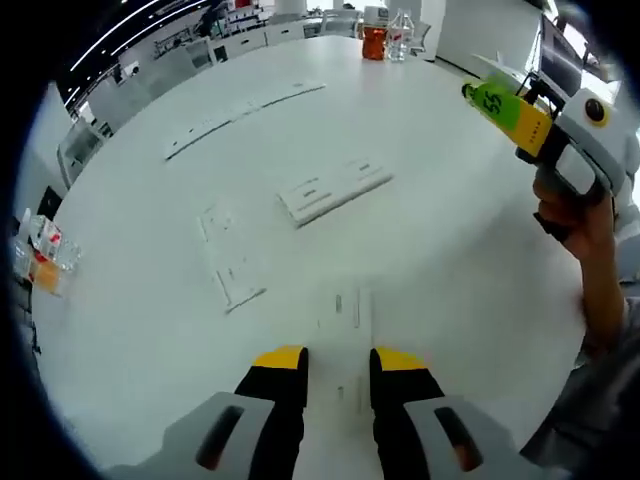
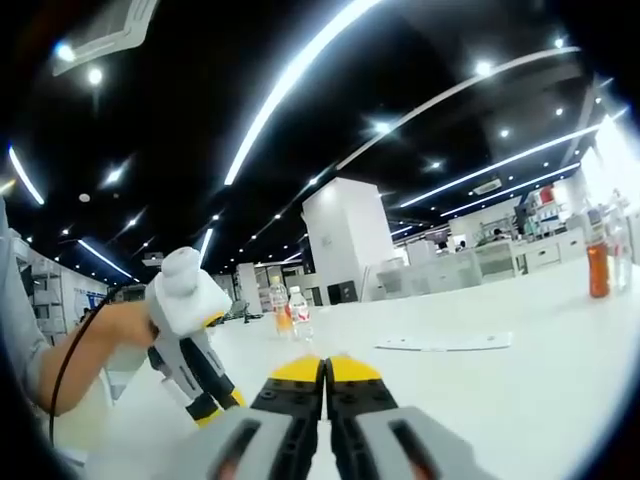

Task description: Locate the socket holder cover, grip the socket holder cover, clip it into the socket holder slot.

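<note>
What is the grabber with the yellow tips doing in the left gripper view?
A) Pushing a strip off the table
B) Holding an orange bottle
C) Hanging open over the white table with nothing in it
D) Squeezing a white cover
C: the left gripper has its yellow-tipped jaws apart with only the bare white table between them, and the white socket holder cover lies farther off, untouched.

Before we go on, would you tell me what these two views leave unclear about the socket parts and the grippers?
- Left gripper view: the white pieces on the table are too pale and small to tell cover from holder.
- Left gripper view: the right gripper points away, so its jaws are hidden here.
- Right gripper view: the left gripper has its tips cut off by the right gripper's own jaws.
</note>
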Demonstrator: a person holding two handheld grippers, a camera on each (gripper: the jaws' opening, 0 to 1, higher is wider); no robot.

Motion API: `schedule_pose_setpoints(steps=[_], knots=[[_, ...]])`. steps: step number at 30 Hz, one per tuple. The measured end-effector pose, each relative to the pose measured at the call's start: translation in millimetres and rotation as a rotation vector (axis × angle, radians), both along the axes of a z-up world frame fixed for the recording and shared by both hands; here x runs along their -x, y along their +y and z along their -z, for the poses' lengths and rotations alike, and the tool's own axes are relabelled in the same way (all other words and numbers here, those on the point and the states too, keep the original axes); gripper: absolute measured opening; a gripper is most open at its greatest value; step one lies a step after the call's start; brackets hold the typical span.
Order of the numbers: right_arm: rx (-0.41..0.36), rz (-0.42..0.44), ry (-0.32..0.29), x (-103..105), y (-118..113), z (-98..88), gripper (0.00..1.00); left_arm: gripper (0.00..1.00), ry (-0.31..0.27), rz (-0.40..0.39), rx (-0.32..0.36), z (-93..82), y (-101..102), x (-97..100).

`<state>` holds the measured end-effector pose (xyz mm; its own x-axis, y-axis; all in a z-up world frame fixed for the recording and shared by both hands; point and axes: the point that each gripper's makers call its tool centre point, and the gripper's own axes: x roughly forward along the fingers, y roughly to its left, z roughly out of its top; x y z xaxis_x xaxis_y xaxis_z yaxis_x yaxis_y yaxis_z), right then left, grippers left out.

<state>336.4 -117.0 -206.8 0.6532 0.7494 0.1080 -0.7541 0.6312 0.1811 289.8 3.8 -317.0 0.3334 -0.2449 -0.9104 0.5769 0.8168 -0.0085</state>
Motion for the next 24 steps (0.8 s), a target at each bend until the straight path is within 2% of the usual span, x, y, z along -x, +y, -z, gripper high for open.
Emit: schedule_pose_setpoints(steps=[2,3,5,9,15,21,24], knots=[[0.000,-0.007,-0.001,1.7,2.2,-0.6,0.03,0.25,0.003,-0.060,-0.013,-0.4,13.8,-1.9],[-0.001,-0.009,-0.001,2.4,2.9,-0.8,0.03,0.25,0.011,-0.071,-0.018,-0.4,16.6,-1.9],[-0.003,-0.014,-0.001,3.4,4.5,-0.8,0.03,0.25,0.011,-0.152,-0.006,-1.7,21.2,-3.1],[0.003,-0.023,0.004,4.1,7.8,2.0,0.03,0.25,0.029,-0.230,-0.008,-3.6,35.5,-8.7],[0.007,-0.030,0.009,4.2,9.4,3.7,0.03,0.25,0.051,-0.300,-0.031,-3.9,50.5,-22.5],[0.005,-0.027,0.009,2.6,7.2,3.0,0.03,0.25,0.090,-0.338,-0.033,0.6,52.5,-24.6],[0.007,-0.025,0.012,1.5,6.8,4.0,0.03,0.25,0.088,-0.356,-0.041,1.2,53.8,-25.6]])
